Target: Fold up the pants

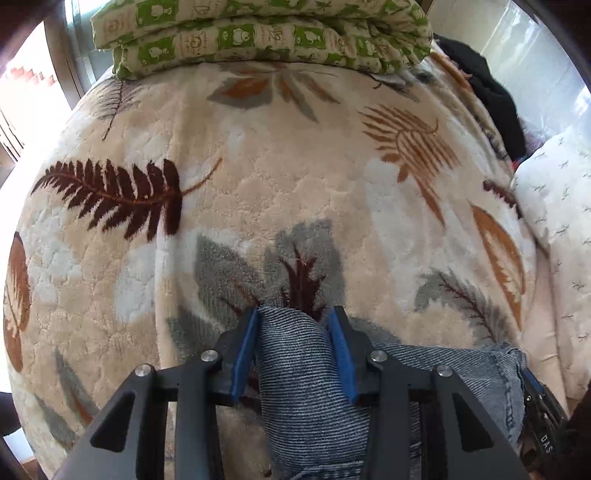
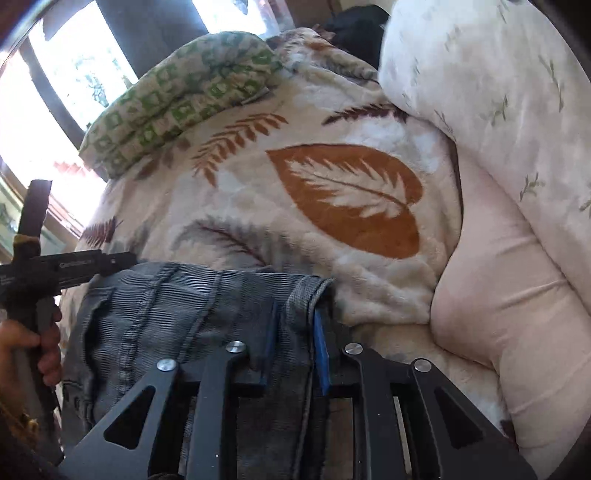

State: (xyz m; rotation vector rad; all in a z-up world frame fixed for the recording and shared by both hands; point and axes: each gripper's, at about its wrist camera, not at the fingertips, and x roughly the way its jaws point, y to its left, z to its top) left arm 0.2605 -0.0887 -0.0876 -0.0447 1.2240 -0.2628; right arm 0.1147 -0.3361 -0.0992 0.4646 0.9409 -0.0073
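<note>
Grey-blue denim pants (image 1: 306, 387) lie bunched at the near edge of a cream leaf-patterned blanket (image 1: 280, 184). My left gripper (image 1: 293, 317) is shut on a thick fold of the denim between its blue pads (image 1: 341, 354). In the right wrist view the pants (image 2: 155, 314) spread leftward, seams showing. My right gripper (image 2: 295, 317) is shut on the pants' hemmed edge (image 2: 310, 291). The left gripper's black body (image 2: 55, 269), held by a hand, shows at the left edge of the right wrist view.
A folded green-and-cream quilt (image 1: 258, 33) lies at the blanket's far end; it also shows in the right wrist view (image 2: 173, 99). A white floral pillow (image 2: 498, 92) and a pink cushion (image 2: 517, 295) lie on the right. Dark clothing (image 1: 491, 92) is far right. Windows are left.
</note>
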